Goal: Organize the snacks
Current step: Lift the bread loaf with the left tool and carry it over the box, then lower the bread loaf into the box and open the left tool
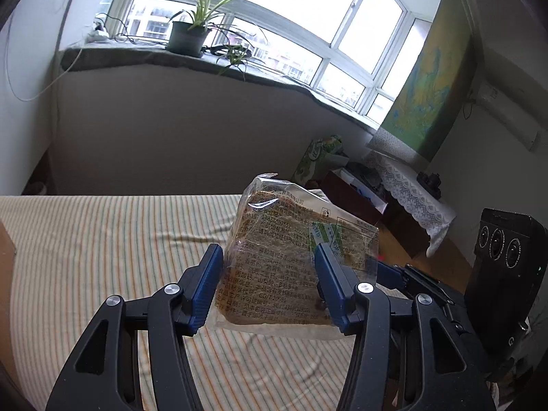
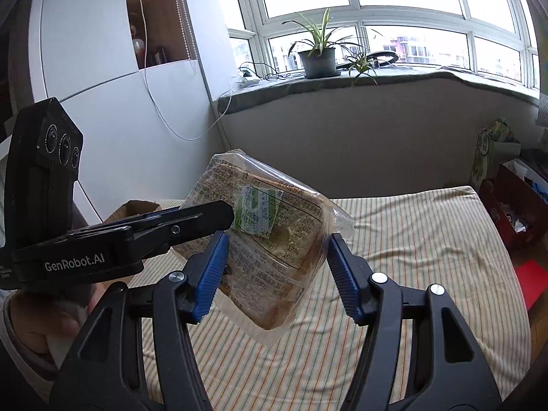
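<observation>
A clear plastic packet of brown sliced bread [image 1: 291, 263] with printed text is held in the air above a striped bed. My left gripper [image 1: 269, 267] is shut on the packet, its blue pads pressing both sides. In the right wrist view the same packet [image 2: 274, 246] hangs between the blue pads of my right gripper [image 2: 279, 257], which stands open around it with a gap on the right side. The left gripper's black fingers [image 2: 191, 221] reach in from the left and clamp the packet there.
The striped bedsheet [image 1: 102, 257] fills the lower half. A cardboard box [image 2: 135, 210] sits at the bed's left edge. A windowsill with a potted plant [image 2: 318, 58] is behind. Bags and boxes [image 1: 346, 178] stand on the floor to the right, beside a lace-covered table [image 1: 407, 188].
</observation>
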### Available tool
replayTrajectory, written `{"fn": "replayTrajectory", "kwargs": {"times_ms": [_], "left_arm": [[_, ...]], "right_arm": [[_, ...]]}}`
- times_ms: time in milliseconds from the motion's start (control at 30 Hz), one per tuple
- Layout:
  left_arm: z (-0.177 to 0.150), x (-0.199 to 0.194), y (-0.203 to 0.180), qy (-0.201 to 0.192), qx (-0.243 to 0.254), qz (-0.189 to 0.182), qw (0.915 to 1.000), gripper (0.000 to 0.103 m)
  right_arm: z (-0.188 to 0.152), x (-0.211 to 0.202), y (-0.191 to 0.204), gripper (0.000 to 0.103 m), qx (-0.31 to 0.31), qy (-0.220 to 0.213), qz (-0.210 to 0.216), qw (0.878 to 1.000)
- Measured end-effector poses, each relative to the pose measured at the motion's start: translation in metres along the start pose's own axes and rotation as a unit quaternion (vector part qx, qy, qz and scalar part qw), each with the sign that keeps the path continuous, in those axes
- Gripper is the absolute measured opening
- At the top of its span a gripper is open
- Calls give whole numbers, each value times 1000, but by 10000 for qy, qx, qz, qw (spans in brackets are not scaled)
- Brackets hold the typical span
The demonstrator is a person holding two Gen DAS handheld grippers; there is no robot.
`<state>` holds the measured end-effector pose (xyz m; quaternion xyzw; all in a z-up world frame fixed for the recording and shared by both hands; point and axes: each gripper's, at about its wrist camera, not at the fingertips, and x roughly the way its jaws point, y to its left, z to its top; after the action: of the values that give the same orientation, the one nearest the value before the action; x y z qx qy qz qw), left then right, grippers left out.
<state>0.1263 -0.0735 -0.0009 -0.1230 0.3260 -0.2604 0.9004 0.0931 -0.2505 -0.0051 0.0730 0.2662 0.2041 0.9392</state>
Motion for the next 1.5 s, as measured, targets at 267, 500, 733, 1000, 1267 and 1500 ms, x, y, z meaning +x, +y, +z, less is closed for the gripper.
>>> {"fn": "replayTrajectory", "kwargs": {"times_ms": [267,500,733,1000,1267,1500], "left_arm": [[-11,-63,9,-413,-51,253,9988,54],[-36,-114,58,-689,-391,691,9945,54],[-50,-160,131,-934,-1107,1195,9822,54],[-37,-215,173,-1450,-1167,1913,9637,54],[-37,-224,204,-1517,-1296,2252,9537,54],[-50,-215,227,-1383,-1494,2501,9466,62]], "right_arm": [[-4,-10,69,59,-400,9,234,9989],[-14,37,145,58,-774,378,633,9943],[-7,88,227,59,-1247,584,1209,9831],[13,123,297,59,-1578,442,1828,9694],[9,156,316,59,-1574,636,2070,9635],[-6,189,307,69,-1694,831,1660,9679]]}}
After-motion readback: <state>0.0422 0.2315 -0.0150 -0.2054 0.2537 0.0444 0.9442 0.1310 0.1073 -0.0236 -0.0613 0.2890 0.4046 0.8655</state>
